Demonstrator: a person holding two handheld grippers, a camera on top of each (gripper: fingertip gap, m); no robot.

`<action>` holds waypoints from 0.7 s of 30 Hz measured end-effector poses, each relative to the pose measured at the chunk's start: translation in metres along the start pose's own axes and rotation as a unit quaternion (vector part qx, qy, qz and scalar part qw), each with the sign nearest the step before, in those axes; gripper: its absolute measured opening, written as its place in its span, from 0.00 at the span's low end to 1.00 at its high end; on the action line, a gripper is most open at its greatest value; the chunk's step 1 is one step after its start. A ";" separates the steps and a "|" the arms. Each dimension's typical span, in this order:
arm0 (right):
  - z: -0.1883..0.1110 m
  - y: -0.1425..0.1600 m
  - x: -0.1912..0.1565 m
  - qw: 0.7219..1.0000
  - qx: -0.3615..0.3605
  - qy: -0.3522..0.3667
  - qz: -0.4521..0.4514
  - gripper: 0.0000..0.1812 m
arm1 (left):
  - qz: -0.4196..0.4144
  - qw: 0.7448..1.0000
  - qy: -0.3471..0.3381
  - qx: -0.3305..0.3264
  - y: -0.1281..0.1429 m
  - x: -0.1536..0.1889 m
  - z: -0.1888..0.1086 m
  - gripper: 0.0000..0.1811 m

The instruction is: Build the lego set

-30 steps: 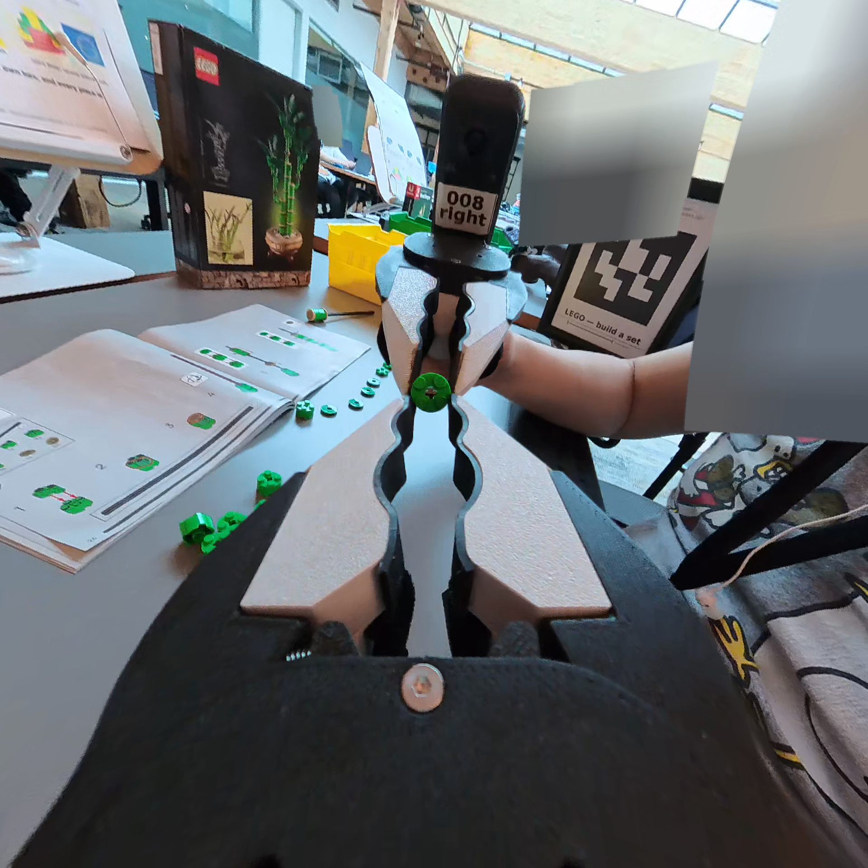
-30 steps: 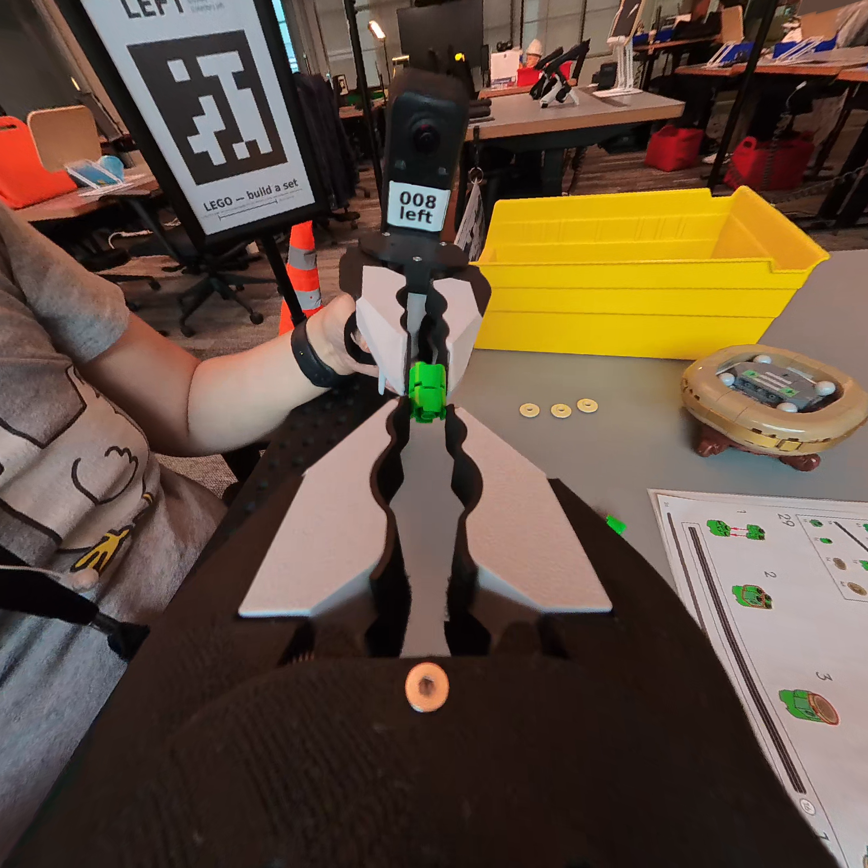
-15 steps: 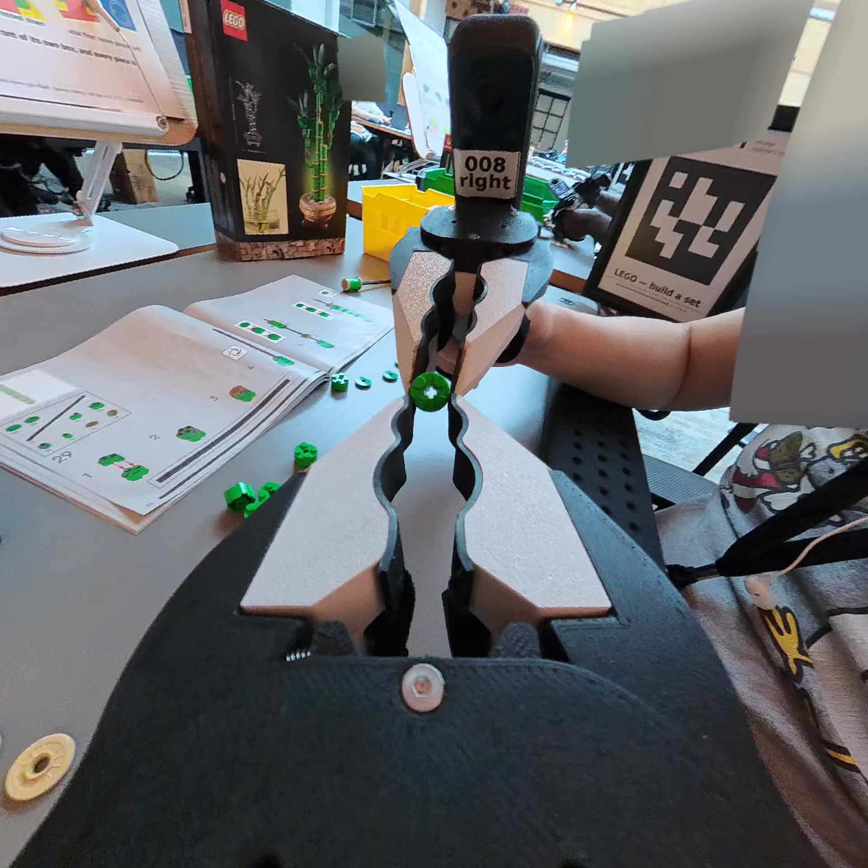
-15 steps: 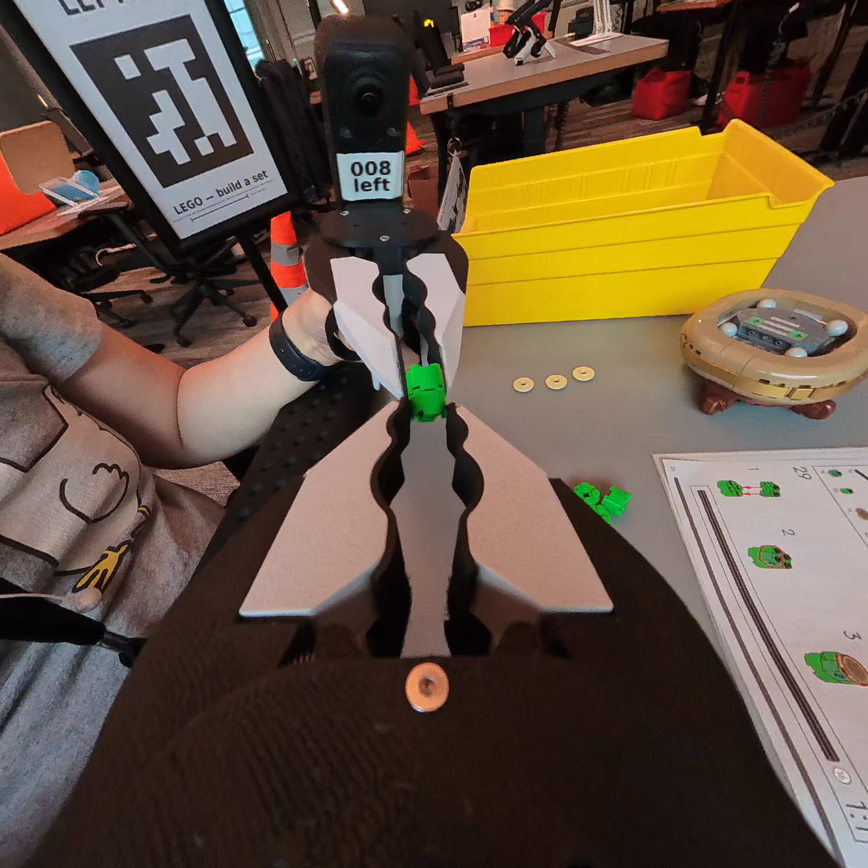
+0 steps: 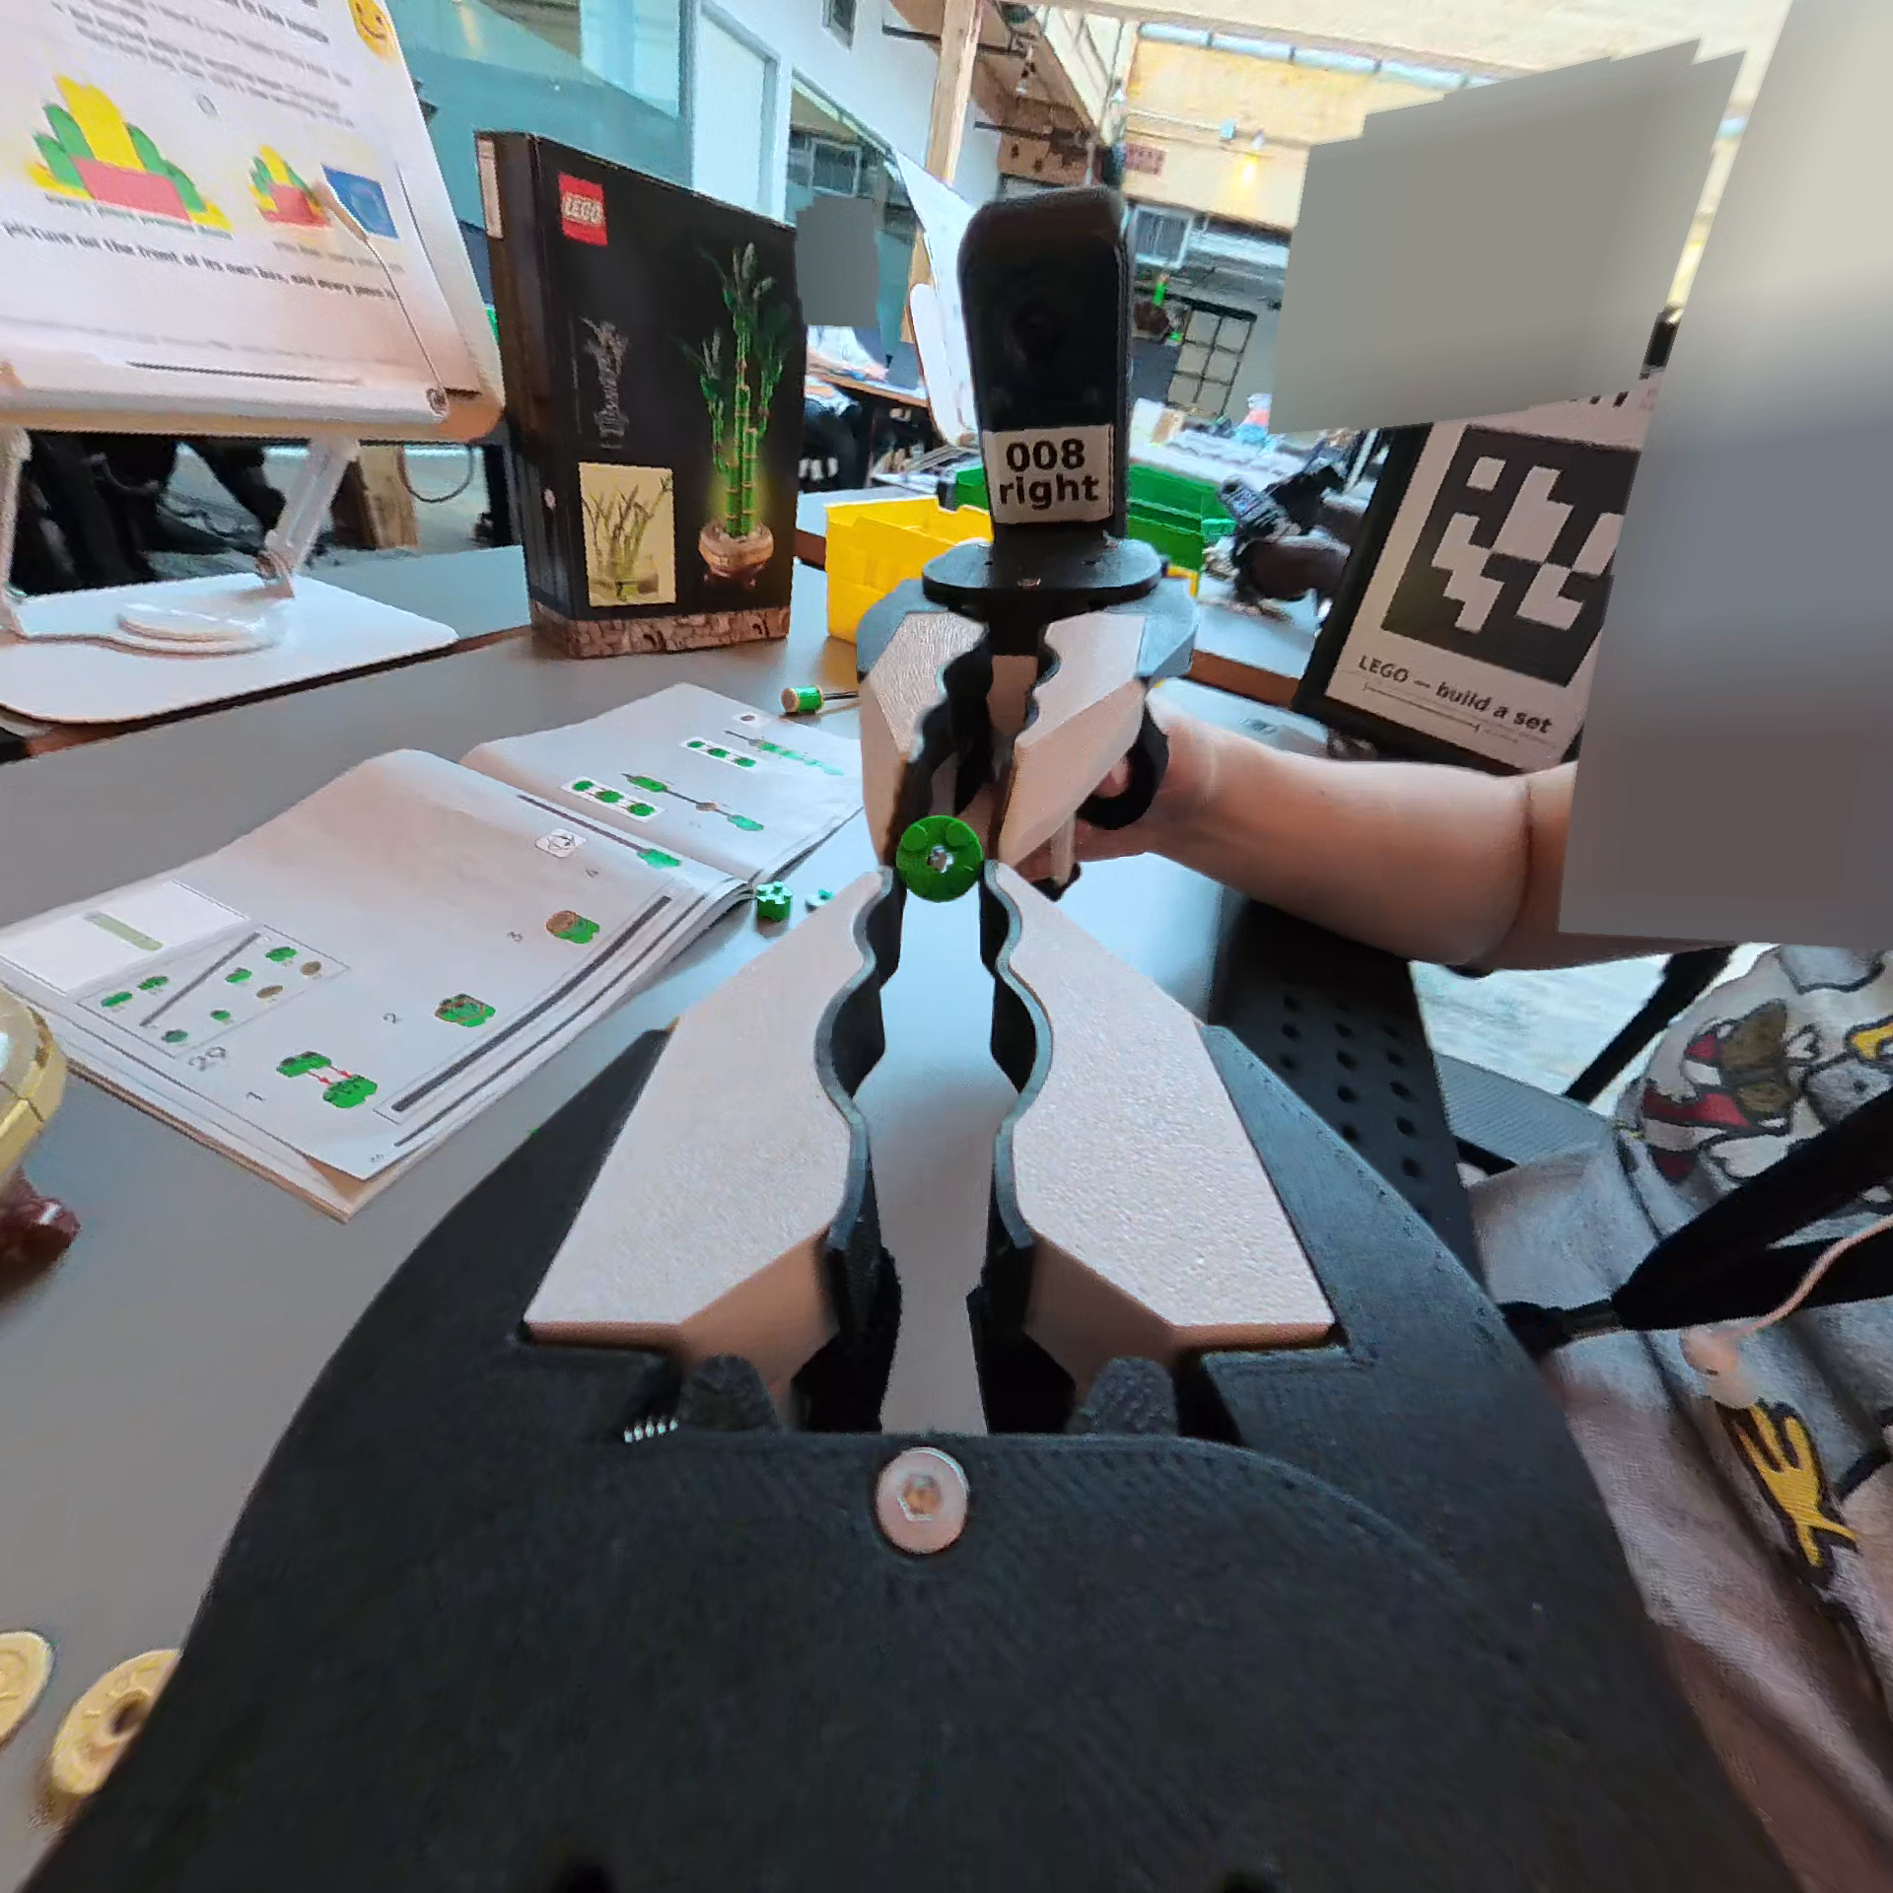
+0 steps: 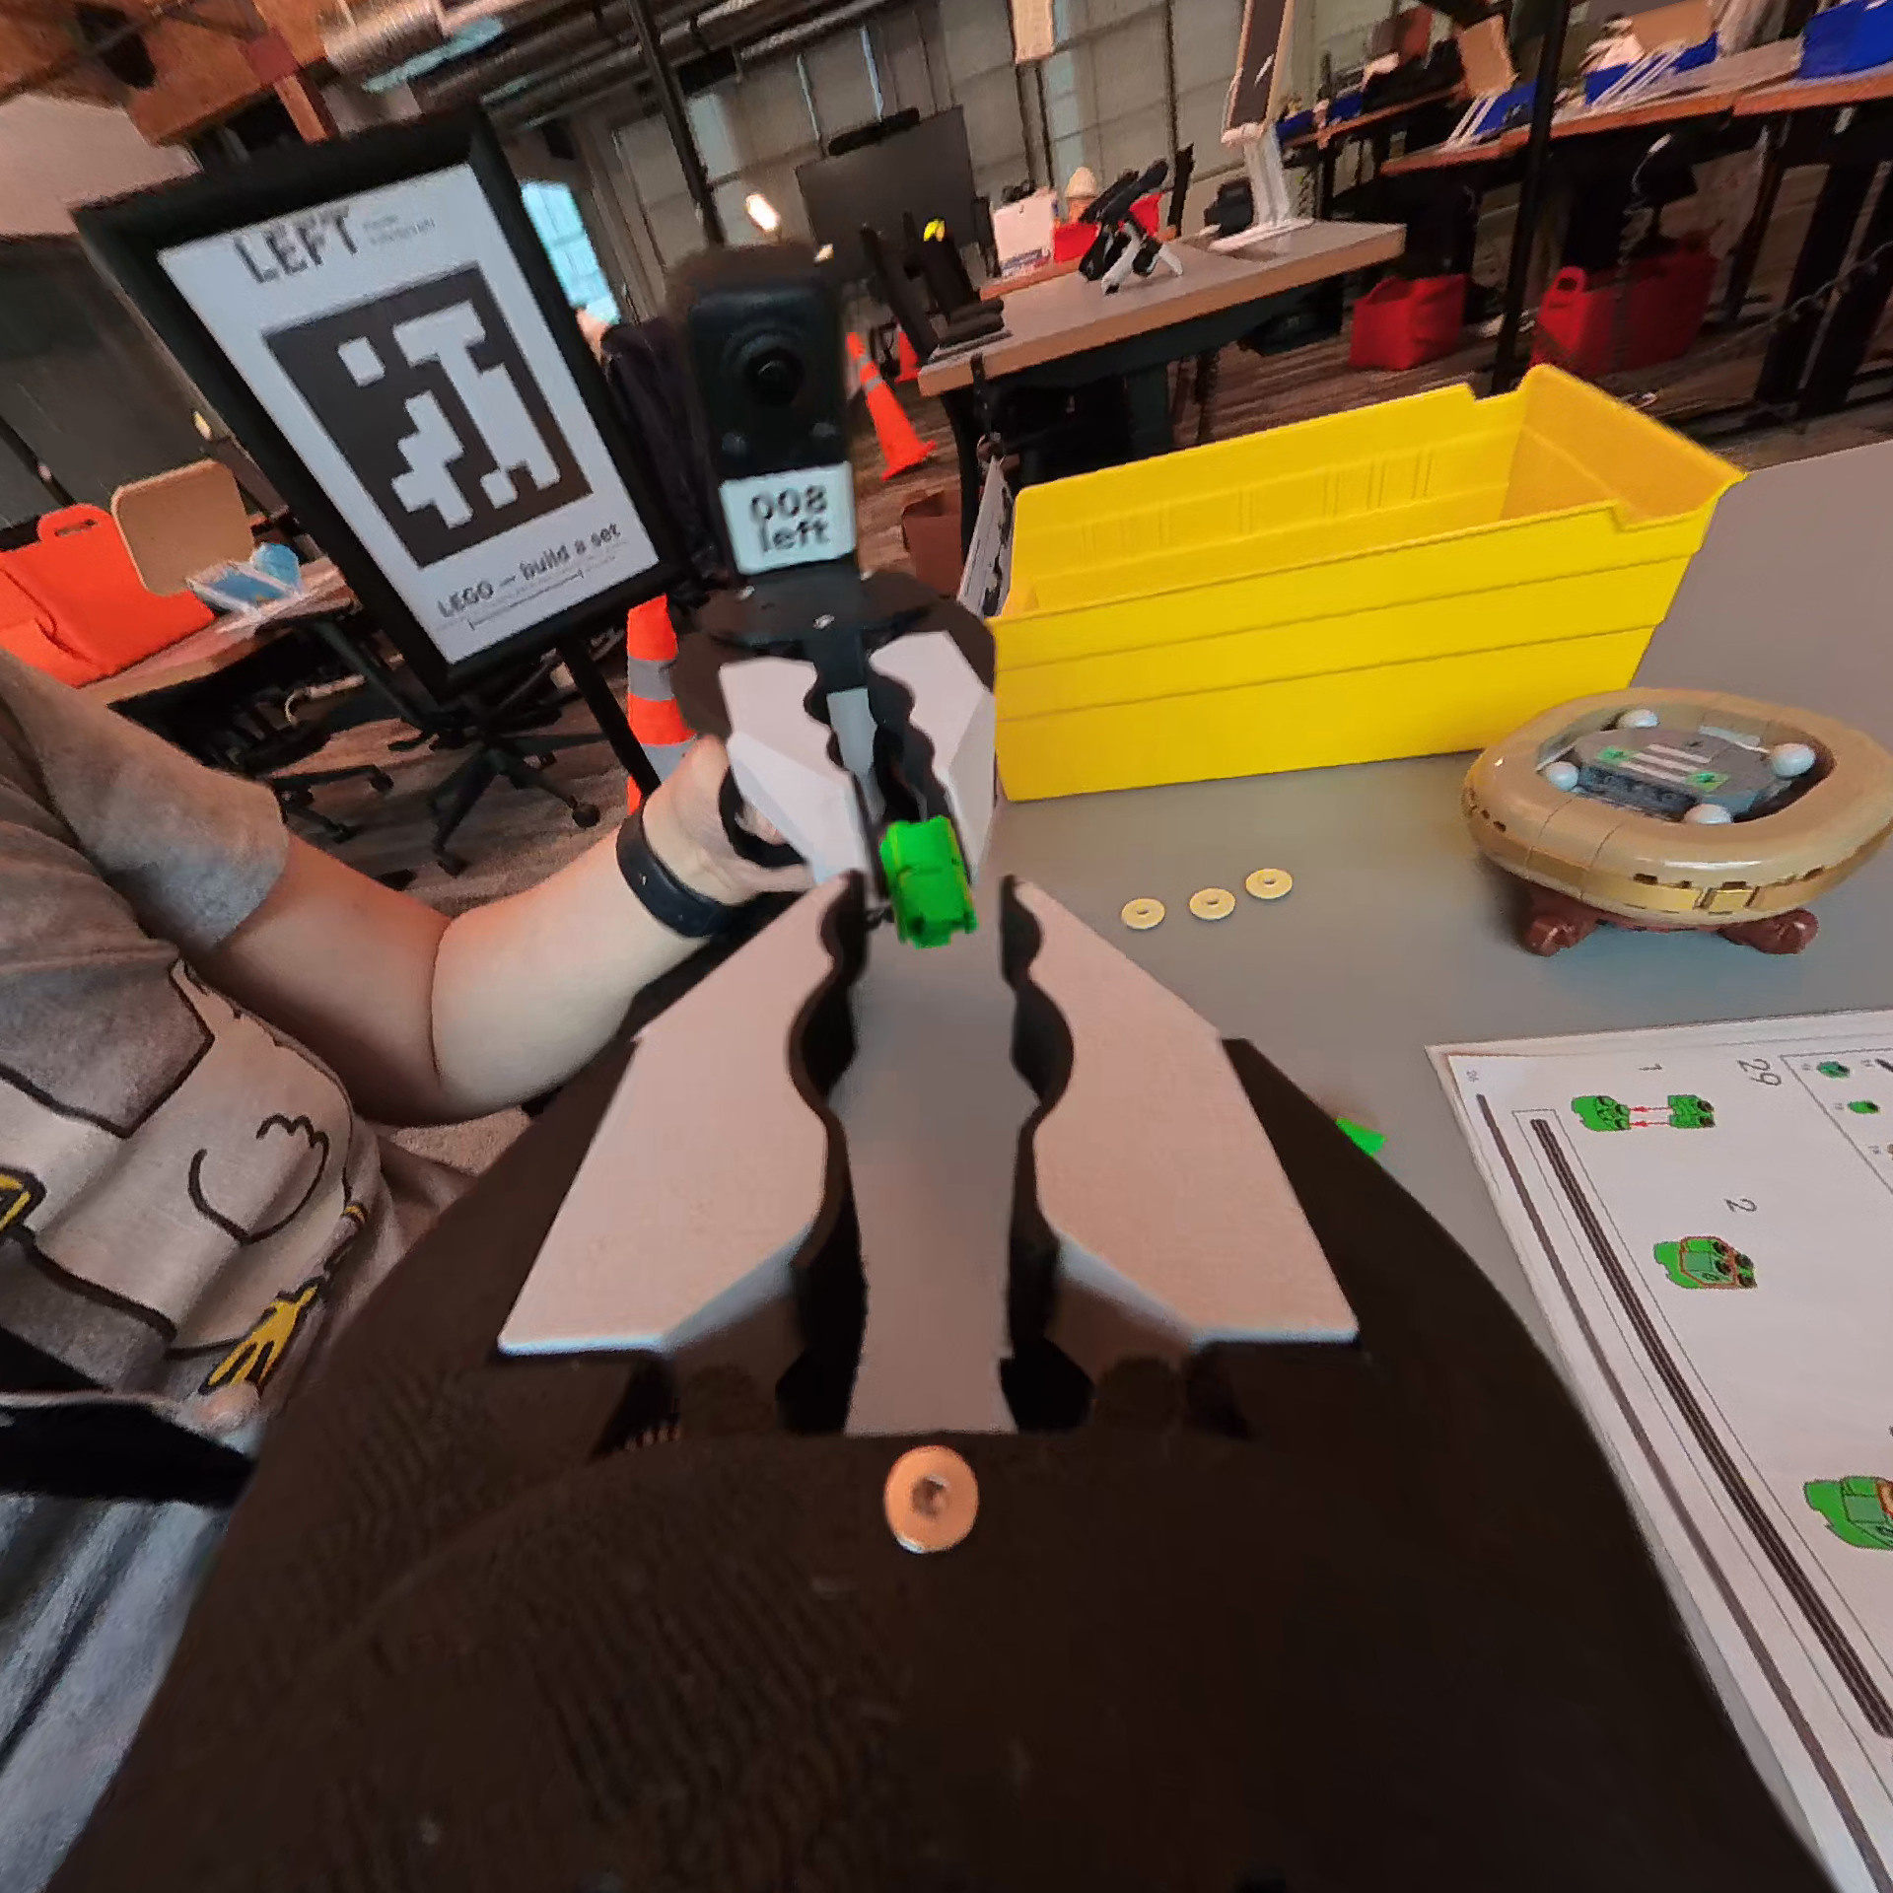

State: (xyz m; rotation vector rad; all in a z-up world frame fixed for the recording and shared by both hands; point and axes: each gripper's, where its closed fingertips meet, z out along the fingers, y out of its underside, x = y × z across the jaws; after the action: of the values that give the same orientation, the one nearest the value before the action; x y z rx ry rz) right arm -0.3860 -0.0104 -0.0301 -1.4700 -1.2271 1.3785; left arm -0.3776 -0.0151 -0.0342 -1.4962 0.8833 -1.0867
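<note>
A small green lego assembly (image 5: 937, 858) is held in the air between the two grippers, which face each other tip to tip. My left gripper (image 5: 937, 883) is shut on it; its round studded end faces this camera. In the right wrist view the assembly (image 6: 927, 881) looks like a short stack of green bricks at the tips of the far left gripper. My right gripper (image 6: 929, 907) is open, its tips standing a little apart on either side of the assembly. The open instruction booklet (image 5: 410, 922) lies on the grey table.
The tan round pot base (image 6: 1680, 809), three tan round plates (image 6: 1209, 901) and a yellow bin (image 6: 1332, 615) sit on the table. The lego box (image 5: 656, 410) and a tablet stand (image 5: 205, 205) are at the back. Loose green pieces (image 5: 773, 901) lie by the booklet. The tan round pot base (image 6: 1680, 809) is about 20 cm from both grippers' fingertips.
My right gripper's fingers have spread and let go of the green assembly. The left gripper still holds it. Both grippers have shifted and tilted slightly.
</note>
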 end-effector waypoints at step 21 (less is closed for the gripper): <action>0.004 -0.003 0.021 0.990 0.027 0.126 0.055 0.12 | 0.514 0.784 -0.334 -0.103 -0.007 -0.019 0.014 0.08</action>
State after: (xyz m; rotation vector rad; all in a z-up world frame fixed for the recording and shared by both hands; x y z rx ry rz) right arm -0.3914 0.0105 -0.0336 -1.6374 -0.9561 1.2417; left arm -0.3710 0.0085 -0.0311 -1.1249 1.0749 0.3523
